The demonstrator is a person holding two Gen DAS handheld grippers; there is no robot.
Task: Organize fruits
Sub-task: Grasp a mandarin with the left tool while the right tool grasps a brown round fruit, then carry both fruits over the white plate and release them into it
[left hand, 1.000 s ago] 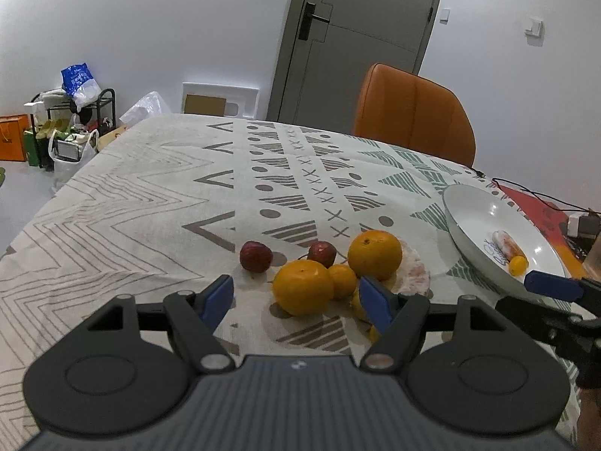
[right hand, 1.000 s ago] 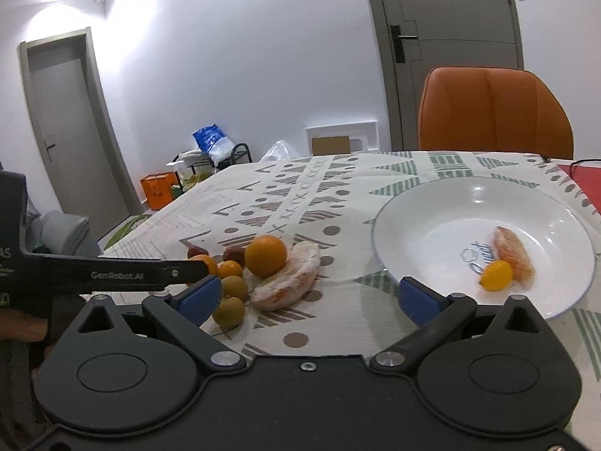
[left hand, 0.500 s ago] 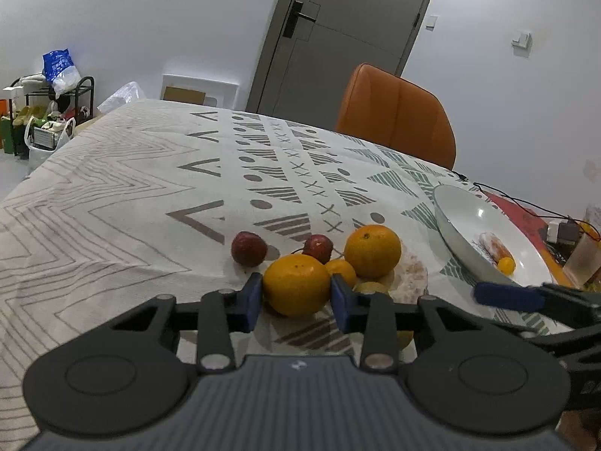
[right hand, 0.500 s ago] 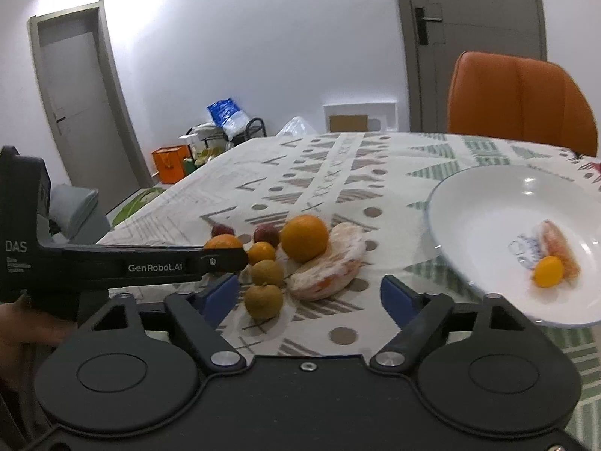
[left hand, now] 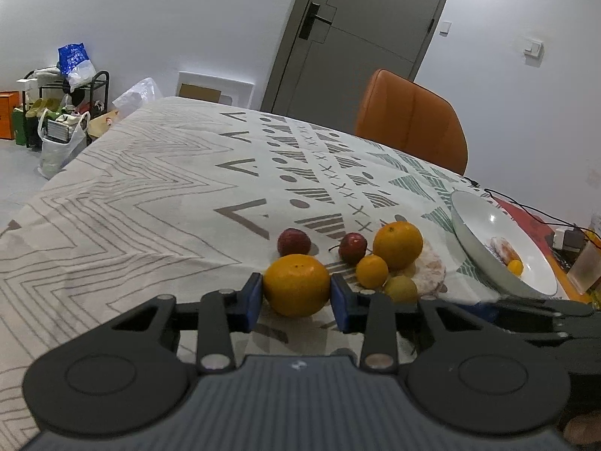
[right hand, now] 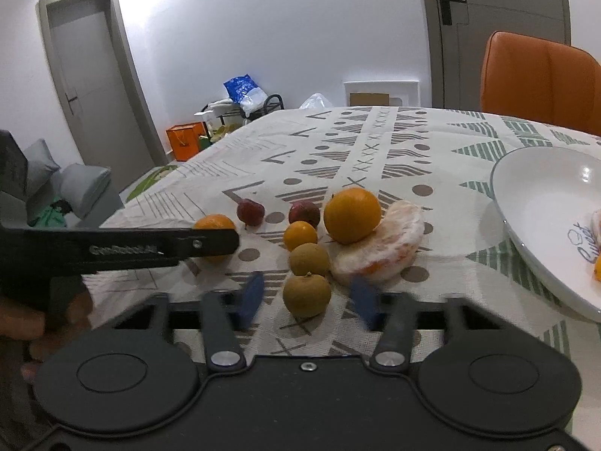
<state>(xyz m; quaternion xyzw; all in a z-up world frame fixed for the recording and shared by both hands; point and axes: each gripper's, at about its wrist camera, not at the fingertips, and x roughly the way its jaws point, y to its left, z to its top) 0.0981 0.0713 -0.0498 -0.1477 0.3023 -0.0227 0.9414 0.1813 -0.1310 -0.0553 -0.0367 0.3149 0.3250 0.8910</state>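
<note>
left wrist view: left tongs clamp the orange; right tongs, closing, straddle the longan, pads apart; plate lies right.

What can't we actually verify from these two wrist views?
- Right gripper: fingers motion-blurred while closing; contact with the brown fruit unclear.
- Plate: cut off by the right edge in the right wrist view.
- Orange: mostly hidden behind the left gripper there.
</note>
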